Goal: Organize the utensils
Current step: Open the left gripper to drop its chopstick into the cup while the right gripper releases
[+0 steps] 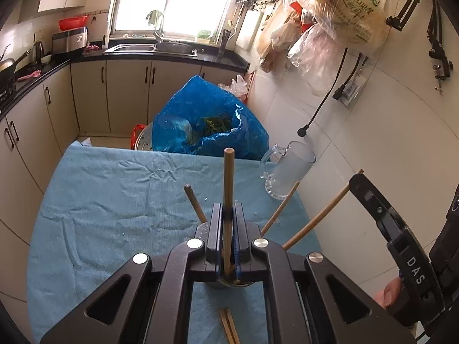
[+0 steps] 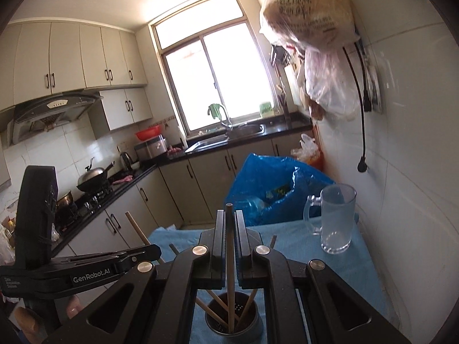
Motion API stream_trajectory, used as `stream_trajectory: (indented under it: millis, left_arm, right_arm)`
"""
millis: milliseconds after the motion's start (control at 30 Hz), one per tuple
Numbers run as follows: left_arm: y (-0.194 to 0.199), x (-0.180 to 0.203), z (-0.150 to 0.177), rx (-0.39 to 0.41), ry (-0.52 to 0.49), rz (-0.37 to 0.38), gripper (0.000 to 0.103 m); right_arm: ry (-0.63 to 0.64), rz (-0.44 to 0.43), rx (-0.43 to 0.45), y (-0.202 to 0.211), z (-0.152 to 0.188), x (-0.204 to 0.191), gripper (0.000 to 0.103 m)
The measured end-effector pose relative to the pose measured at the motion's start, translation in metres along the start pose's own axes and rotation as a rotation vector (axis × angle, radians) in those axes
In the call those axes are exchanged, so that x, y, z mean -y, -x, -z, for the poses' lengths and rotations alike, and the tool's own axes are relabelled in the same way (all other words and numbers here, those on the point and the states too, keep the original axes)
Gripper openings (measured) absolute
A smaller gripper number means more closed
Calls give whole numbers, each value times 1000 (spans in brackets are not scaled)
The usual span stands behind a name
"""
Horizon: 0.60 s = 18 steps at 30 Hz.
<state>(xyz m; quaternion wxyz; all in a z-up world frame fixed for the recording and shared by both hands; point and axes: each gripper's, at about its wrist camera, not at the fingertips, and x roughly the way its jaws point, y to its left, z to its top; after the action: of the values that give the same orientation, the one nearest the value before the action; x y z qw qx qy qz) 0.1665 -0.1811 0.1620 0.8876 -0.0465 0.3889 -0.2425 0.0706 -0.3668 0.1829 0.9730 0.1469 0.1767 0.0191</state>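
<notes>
A dark perforated utensil holder stands on the blue cloth and holds several wooden chopsticks. My left gripper is shut on an upright chopstick whose lower end goes down into the holder. My right gripper is shut on another upright chopstick that stands in the holder. Other chopsticks lean outward from the holder. Two loose chopsticks lie on the cloth near the front. The left gripper's body shows at left in the right wrist view.
A clear glass mug stands at the cloth's far right, near the tiled wall. A blue plastic bag sits behind the table. Kitchen counters with a sink line the back; plastic bags hang on the wall.
</notes>
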Motion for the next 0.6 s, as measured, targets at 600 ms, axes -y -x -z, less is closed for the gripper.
stream_trajectory:
  millis: [600]
  left_arm:
    - [18, -6, 0, 25, 11, 2, 14]
  right_arm:
    - [-26, 2, -23, 6, 2, 4, 22]
